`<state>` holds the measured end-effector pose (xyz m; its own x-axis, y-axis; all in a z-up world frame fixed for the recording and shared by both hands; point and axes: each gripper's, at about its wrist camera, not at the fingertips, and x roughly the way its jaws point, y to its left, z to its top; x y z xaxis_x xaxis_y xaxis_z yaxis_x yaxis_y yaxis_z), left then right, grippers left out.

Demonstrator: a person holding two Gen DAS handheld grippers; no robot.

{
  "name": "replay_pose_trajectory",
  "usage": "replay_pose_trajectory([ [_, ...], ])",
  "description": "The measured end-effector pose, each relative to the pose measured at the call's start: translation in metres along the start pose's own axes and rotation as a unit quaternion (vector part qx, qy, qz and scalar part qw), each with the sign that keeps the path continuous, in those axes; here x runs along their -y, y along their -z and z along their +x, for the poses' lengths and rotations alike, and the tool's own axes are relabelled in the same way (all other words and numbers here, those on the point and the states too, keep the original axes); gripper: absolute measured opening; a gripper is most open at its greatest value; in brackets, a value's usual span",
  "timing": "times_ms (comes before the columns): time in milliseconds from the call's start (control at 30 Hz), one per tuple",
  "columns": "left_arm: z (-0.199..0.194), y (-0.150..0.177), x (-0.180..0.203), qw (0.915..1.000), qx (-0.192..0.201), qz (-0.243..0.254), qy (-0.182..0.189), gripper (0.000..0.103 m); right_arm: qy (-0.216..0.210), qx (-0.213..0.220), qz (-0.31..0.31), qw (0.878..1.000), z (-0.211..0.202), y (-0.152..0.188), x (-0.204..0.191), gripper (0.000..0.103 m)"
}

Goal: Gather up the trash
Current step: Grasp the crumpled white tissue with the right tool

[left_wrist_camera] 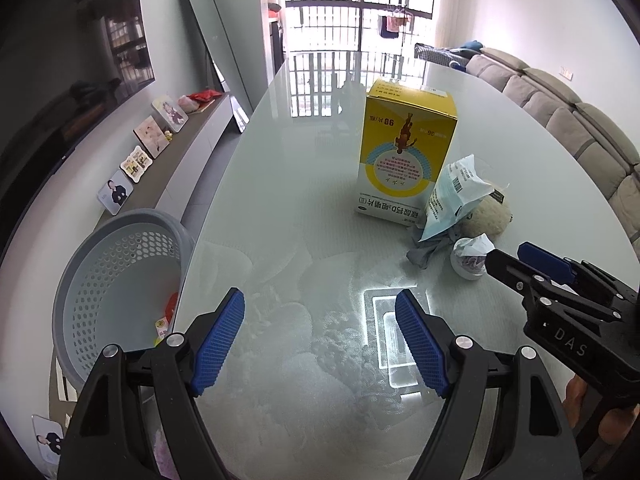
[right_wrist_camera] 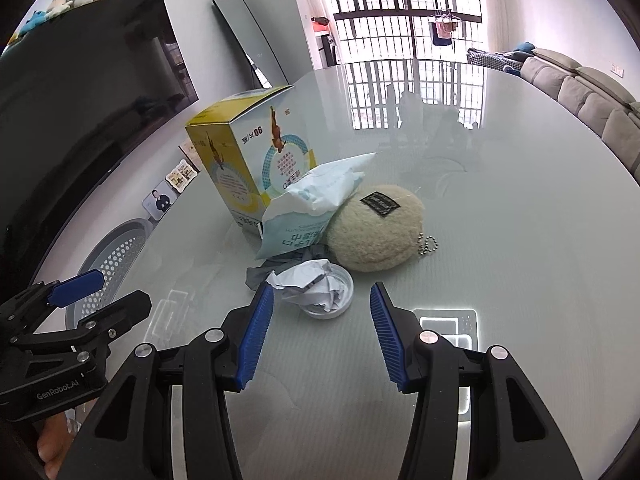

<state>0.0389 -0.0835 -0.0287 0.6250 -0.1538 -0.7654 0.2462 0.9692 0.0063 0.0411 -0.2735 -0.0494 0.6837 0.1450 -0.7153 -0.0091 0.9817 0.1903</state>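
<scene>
Shiny glass is covering the round surface (right_wrist_camera: 500,184), and a yellow medicine box (left_wrist_camera: 406,152) is standing upright on it. Leaning against the box is a pale blue wipes packet (right_wrist_camera: 308,208). A fuzzy cream pouch (right_wrist_camera: 376,228) is lying beside that packet. Nearer than the box, a crumpled paper ball (right_wrist_camera: 310,286) is sitting in a small white dish (right_wrist_camera: 344,300). The right gripper (right_wrist_camera: 322,332) is hovering just in front of the dish, fingers wide and holding nothing. The left gripper (left_wrist_camera: 320,344) is hanging over bare glass, fingers wide too. Left of the box, off the surface, a grey basket (left_wrist_camera: 120,276) is sitting low.
</scene>
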Motion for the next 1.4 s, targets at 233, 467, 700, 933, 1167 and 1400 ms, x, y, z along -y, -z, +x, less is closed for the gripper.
replay_pose_trajectory([
  [233, 0.007, 0.001, -0.008, 0.9999, -0.006, -0.008, 0.005, 0.076, 0.01, -0.016, -0.007, 1.0, 0.022, -0.009, -0.011, 0.048],
  [467, 0.012, 0.002, -0.013, 0.9998, -0.009, -0.015, 0.011, 0.076, 0.03, -0.026, -0.031, 0.999, 0.035, -0.01, -0.021, 0.038],
  [700, 0.015, 0.002, -0.016, 0.9997, -0.012, -0.015, 0.015, 0.076, 0.025, -0.013, -0.017, 0.999, 0.024, -0.01, -0.015, 0.034],
  [933, 0.016, 0.002, -0.001, 0.9995, -0.012, -0.001, 0.028, 0.076, 0.028, 0.007, 0.025, 0.999, -0.011, -0.002, 0.019, 0.034],
  [1167, 0.018, 0.0, 0.03, 0.9985, -0.011, 0.023, 0.049, 0.076, 0.061, 0.004, 0.061, 0.996, -0.027, 0.012, 0.059, 0.034],
  [1400, 0.025, -0.001, 0.058, 0.9975, -0.023, 0.036, 0.057, 0.076, 0.074, 0.012, 0.077, 0.994, -0.037, 0.021, 0.086, 0.034],
])
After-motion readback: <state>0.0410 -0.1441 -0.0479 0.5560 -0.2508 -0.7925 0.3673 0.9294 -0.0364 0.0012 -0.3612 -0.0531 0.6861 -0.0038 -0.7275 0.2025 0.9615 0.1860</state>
